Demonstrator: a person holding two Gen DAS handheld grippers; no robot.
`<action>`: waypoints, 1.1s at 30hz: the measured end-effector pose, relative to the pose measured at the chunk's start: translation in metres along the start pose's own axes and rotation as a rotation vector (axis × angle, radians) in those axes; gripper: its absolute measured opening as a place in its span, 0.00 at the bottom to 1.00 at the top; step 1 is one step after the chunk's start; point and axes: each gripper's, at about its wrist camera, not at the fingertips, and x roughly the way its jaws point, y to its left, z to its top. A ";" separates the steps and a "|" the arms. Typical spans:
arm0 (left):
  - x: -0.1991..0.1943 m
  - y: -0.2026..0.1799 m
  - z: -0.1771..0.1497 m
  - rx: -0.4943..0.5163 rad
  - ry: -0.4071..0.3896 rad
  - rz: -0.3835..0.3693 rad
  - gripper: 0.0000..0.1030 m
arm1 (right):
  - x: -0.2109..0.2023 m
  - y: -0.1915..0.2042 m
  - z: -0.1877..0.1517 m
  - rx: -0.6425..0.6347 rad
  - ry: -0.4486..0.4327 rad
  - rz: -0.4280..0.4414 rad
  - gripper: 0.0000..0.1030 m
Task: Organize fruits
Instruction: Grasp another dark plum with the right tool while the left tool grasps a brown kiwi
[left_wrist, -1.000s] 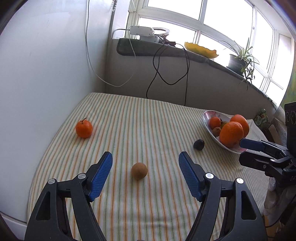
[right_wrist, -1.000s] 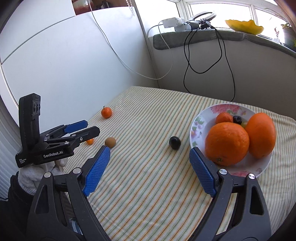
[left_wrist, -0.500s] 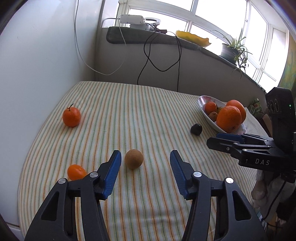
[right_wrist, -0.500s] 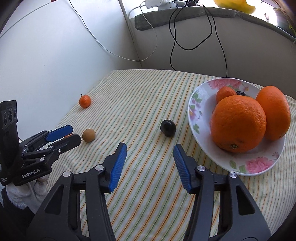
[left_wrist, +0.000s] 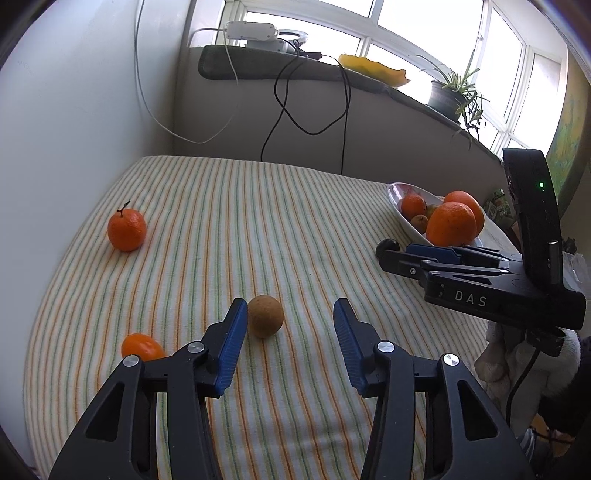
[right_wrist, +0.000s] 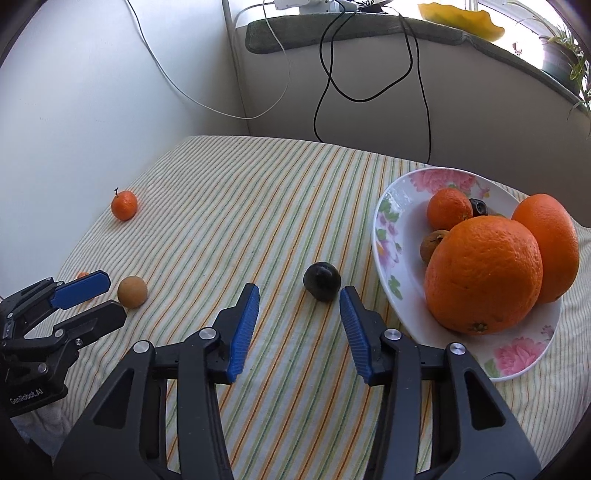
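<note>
Reaching low over the striped surface (left_wrist: 295, 229), the left gripper (left_wrist: 286, 314) gapes around a round brown fruit (left_wrist: 265, 315) beside its left finger — the right gripper (right_wrist: 299, 299), also spread, frames a dark plum (right_wrist: 322, 281) near the bowl (right_wrist: 384, 229).

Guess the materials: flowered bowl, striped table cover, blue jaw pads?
Shallow white bowl with pink flowers: likely glazed ceramic, glossy with highlights; could be melamine.
Green-and-orange striped table cover: woven cloth, matte, soft rounded edge.
Blue ribbed pads on the right gripper: probably rubber or soft plastic, matte with fine ridges.
</note>
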 end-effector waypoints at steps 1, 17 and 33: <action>0.002 0.001 0.000 0.000 0.003 0.000 0.45 | 0.001 0.000 0.001 -0.001 0.001 -0.006 0.46; 0.012 0.005 -0.002 -0.009 0.028 0.022 0.39 | 0.016 -0.005 0.008 -0.006 0.020 -0.025 0.38; 0.016 0.009 -0.003 -0.020 0.031 0.051 0.22 | 0.016 -0.004 0.006 -0.044 0.018 -0.047 0.22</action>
